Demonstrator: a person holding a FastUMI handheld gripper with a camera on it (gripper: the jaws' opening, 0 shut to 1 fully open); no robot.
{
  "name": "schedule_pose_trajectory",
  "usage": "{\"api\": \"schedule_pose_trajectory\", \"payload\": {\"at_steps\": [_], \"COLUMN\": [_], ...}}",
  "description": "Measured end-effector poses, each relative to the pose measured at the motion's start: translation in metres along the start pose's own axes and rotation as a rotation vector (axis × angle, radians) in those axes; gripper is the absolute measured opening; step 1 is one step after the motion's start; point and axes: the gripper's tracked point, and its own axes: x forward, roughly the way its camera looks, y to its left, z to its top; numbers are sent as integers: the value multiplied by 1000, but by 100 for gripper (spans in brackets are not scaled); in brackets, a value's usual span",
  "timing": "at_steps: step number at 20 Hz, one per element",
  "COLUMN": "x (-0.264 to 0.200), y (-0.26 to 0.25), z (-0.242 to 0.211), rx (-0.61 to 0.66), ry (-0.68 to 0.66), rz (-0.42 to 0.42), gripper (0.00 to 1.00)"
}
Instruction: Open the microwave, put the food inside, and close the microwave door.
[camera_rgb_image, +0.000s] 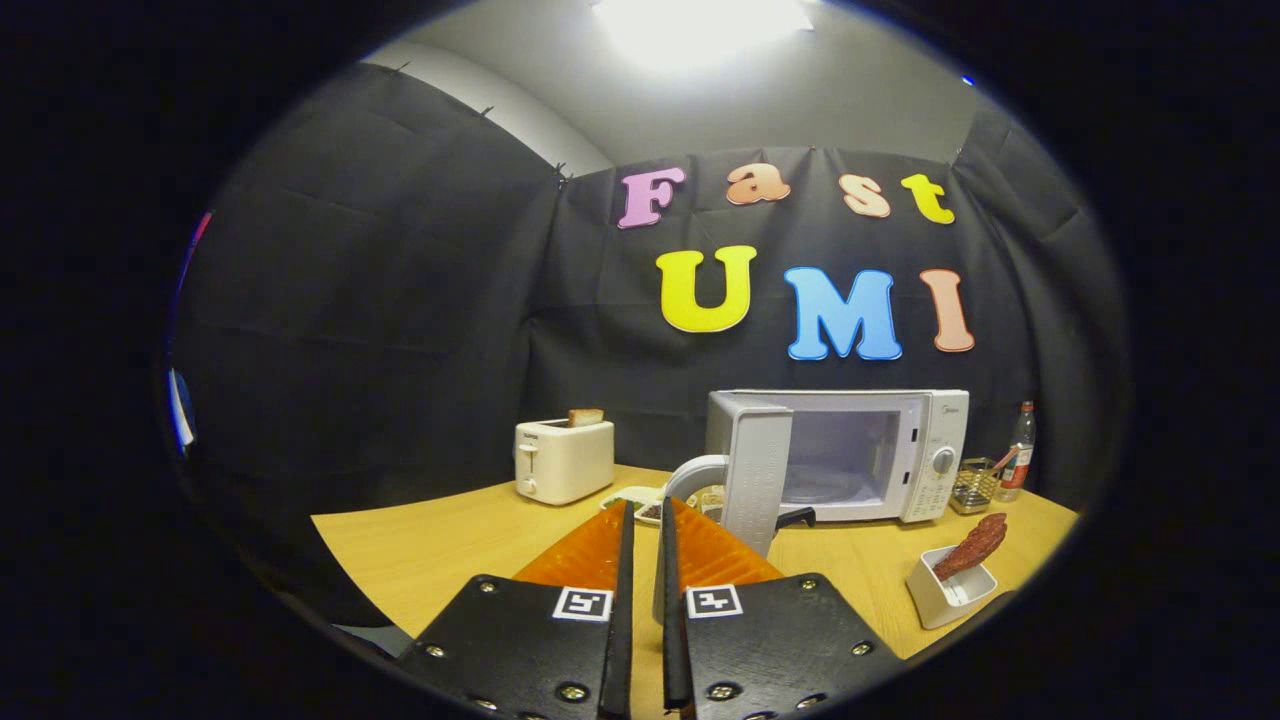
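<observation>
1 microwave (880, 455), fingers (645, 530) nearly closed.

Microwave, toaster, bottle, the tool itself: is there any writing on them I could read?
Microwave: small mark atop its control panel, too blurred to read.
Toaster: tiny mark on its front, unreadable.
Bottle: a label, too small to read.
Gripper: two square black-and-white code markers, no words; its jaws stand nearly closed on nothing, just short of the open microwave door.
</observation>
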Motion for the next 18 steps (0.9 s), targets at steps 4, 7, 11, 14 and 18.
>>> {"api": "schedule_pose_trajectory", "payload": {"at_steps": [4,7,11,14,18], "x": [-18,-43,-38,-30,-25], "y": [49,19,-62,-148,-261], "z": [-10,-6,-11,-14,-25], "rx": [124,135,149,134,79], "ry": [121,155,161,145,158], "rz": [350,412,316,137,-132], "gripper": [13,13,25,59,90]}}
